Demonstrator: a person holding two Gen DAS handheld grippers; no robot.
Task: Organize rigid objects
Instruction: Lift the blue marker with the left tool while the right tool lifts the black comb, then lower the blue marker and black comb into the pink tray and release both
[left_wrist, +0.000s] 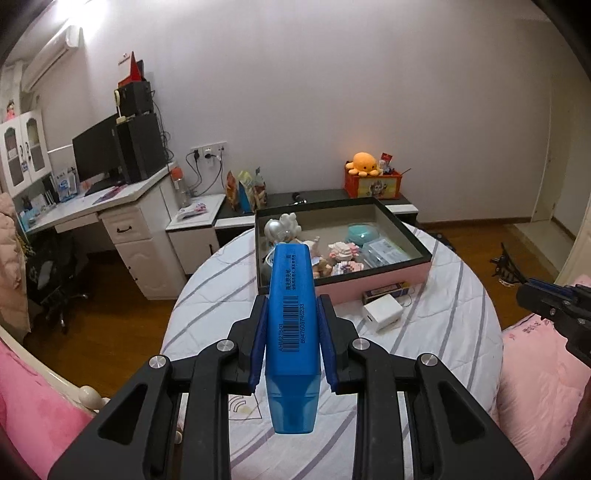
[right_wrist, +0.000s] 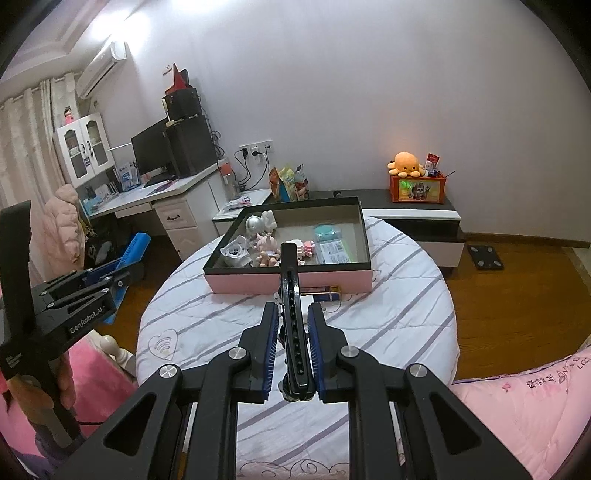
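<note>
The left claw (left_wrist: 291, 328) grips a blue highlighter (left_wrist: 291, 314) between its pads, held in the air above the round desk (left_wrist: 443, 332). The right claw (right_wrist: 293, 343) is clamped on a thin black strip (right_wrist: 293, 314). A pink tray (right_wrist: 288, 284) of toys sits at the desk's far edge, a white block (left_wrist: 382, 315) just before it

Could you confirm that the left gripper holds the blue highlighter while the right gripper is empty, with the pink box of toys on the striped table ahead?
Not quite: the right gripper is not empty. The right wrist view shows its jaws shut on a black comb-like tool. The rest stands: the left gripper holds the blue highlighter, and the pink box of toys sits on the striped table ahead.
</note>
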